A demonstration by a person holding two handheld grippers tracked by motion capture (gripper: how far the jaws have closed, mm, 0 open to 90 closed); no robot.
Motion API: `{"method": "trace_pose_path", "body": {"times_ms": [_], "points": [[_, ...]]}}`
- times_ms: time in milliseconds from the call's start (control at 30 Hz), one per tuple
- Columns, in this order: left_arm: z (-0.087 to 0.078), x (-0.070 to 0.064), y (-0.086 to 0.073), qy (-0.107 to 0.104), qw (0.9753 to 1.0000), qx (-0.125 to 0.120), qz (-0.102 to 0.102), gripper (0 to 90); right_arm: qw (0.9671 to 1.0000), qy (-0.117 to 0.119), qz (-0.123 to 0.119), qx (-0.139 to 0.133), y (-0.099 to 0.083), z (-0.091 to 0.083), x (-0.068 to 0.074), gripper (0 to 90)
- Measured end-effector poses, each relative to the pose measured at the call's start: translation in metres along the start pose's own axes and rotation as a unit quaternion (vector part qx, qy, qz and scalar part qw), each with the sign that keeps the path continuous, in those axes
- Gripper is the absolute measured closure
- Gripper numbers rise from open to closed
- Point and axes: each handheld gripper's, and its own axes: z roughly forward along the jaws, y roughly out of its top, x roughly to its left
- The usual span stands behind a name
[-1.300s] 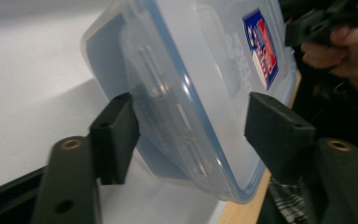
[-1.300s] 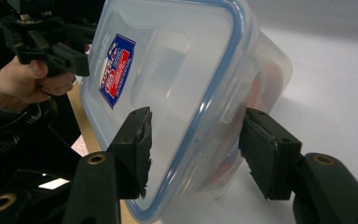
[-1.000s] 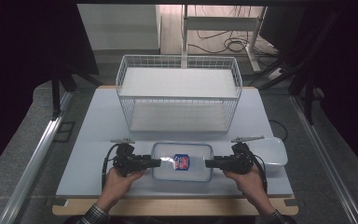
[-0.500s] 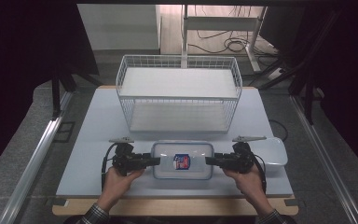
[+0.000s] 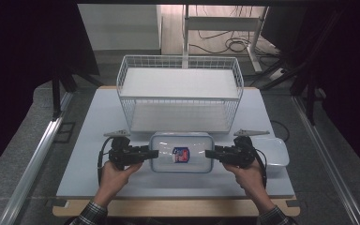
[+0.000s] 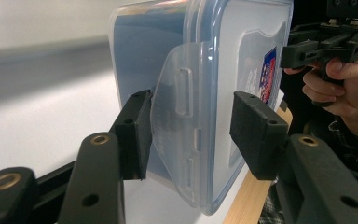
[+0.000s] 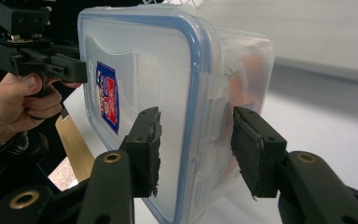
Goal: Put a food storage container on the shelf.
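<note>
So on the left side, the left gripper (image 5: 151, 153) sits at the left short end of the clear lidded container (image 5: 181, 152), held by the person's left hand (image 5: 116, 174). In the left gripper view its jaws are spread apart with the container's side latch flap (image 6: 182, 126) between them. One pad (image 6: 137, 133) looks to be right up against the flap, the other pad (image 6: 254, 133) stands clear of the lid, so it's not clamped.

The container itself lies flat on the white table (image 5: 98, 122), near the front edge, just in front of the white wire basket (image 5: 179, 91). It has a blue-rimmed lid with a red and blue sticker (image 5: 181, 154) in the middle.

Over on the right, the right gripper (image 5: 210, 154) does the same thing at the other short end, held by the right hand (image 5: 248, 176). In the right gripper view its jaws are also apart, straddling the container's end with a gap on both sides. Can't tell if either pad actually touches.

Just past the right hand there's another white tub (image 5: 274, 151) on the table.
</note>
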Motion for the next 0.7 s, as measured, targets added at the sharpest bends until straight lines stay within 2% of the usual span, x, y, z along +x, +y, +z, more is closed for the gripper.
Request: {"method": "trace_pose_path", "body": {"times_ms": [200,367,700], "points": [[-0.006,-0.003,0.012,0.003,0.9999,-0.01,0.004,49.8,0.9999,0.0,-0.014,-0.008,0.016,-0.003,0.004,53.3],[-0.013,-0.007,0.026,0.007,0.9996,-0.02,0.016,49.8,0.9997,0.001,-0.019,-0.014,0.029,-0.005,0.007,53.3],[-0.027,-0.016,0.066,0.014,0.9985,-0.037,0.038,49.8,0.9988,0.002,-0.035,-0.035,0.066,-0.015,0.014,53.3]]}}
